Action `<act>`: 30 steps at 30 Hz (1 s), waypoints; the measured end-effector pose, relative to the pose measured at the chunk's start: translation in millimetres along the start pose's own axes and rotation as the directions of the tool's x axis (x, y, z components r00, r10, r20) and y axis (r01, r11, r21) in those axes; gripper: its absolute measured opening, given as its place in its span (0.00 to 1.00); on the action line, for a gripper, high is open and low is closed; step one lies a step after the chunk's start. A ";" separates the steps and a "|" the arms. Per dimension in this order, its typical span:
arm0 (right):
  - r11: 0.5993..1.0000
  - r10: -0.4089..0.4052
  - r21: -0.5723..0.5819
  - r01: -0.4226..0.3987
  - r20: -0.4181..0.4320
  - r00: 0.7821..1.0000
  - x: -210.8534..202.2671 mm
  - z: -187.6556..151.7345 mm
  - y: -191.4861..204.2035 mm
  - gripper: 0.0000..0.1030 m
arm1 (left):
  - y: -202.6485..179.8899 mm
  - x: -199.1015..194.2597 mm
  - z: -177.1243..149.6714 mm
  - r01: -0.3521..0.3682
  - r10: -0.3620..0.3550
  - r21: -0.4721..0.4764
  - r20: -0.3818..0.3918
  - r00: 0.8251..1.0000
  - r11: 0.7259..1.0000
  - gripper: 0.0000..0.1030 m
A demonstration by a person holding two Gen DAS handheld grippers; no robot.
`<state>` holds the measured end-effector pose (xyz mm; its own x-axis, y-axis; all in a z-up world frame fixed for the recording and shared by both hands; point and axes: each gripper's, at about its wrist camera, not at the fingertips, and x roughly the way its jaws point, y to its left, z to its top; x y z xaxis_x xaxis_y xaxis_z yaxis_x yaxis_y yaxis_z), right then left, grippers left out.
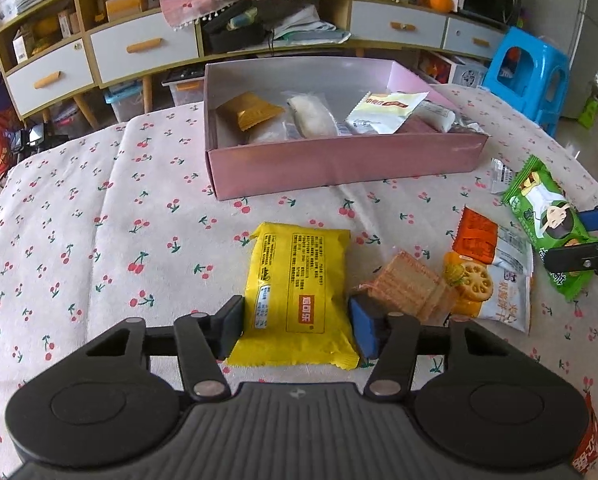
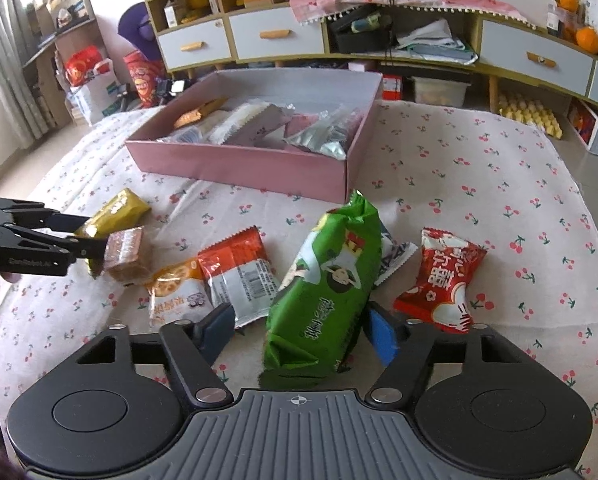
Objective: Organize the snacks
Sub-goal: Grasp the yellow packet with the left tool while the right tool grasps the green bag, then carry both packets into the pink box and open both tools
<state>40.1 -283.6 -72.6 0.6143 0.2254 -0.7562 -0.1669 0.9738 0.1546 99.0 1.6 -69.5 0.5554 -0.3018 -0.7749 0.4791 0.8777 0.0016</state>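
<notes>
Your yellow packet [image 1: 299, 296] lies on the cloth before the pink box [image 1: 339, 160], pinched by your left gripper [image 1: 297, 326]. The right gripper [image 2: 299, 332] straddles the green packet [image 2: 327, 292], grip uncertain. You're picking up; next, lift both boxward.

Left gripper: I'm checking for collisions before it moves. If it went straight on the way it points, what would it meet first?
The yellow snack packet, already between the left gripper's fingers. Beyond it lies bare tablecloth, then the pink box, though depth is hard to judge.
</notes>
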 end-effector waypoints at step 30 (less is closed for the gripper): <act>0.995 -0.034 0.096 0.032 0.010 0.999 -3.6 12.0 -6.3 0.44 | -3.7 -0.8 18.9 -0.007 0.006 -0.069 -0.018 1.000 0.998 0.46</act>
<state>48.2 -290.2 -63.2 0.6274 0.1928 -0.7544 -0.0718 0.9790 0.1906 109.7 -8.4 -56.9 0.5461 -0.2898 -0.7860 0.4272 0.9034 -0.0363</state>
